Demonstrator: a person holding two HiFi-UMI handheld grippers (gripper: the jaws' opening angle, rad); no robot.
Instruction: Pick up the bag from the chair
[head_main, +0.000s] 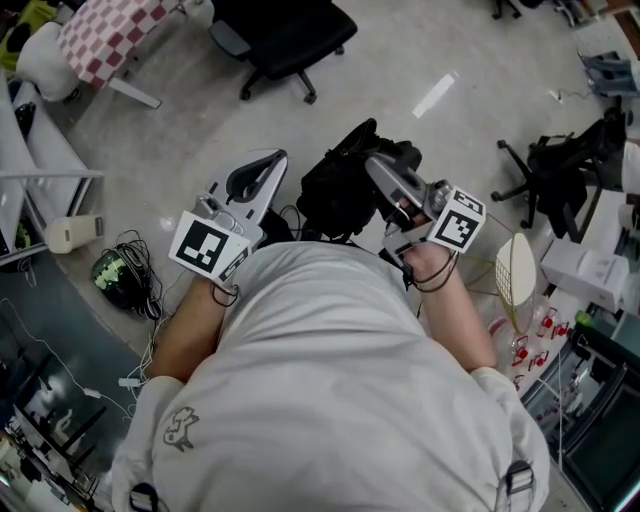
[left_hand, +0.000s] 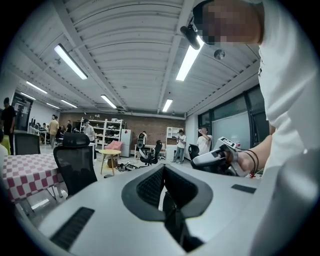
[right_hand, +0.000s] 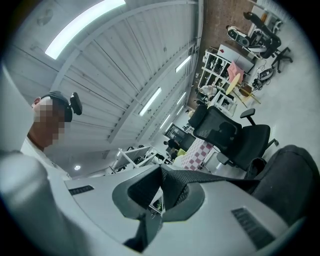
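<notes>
Black fabric bag (head_main: 340, 190) is off the black swivel office chair (head_main: 285, 40), well apart from it on the side nearer me. My right gripper (right_hand: 161, 175), on that same side of the chair, has its fingers clamped on the bag's woven black strap (right_hand: 210, 175). My left gripper (left_hand: 163, 172), also on the near side of the chair, has its fingers closed together on nothing.

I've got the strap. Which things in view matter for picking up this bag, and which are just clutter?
Belongs to the job:
- black bag
- its strap, pinched in the shut right claw

Just lying about:
- checked table
- cable tangle on the floor
- pale box beside it
- left claw, shut on nothing
</notes>
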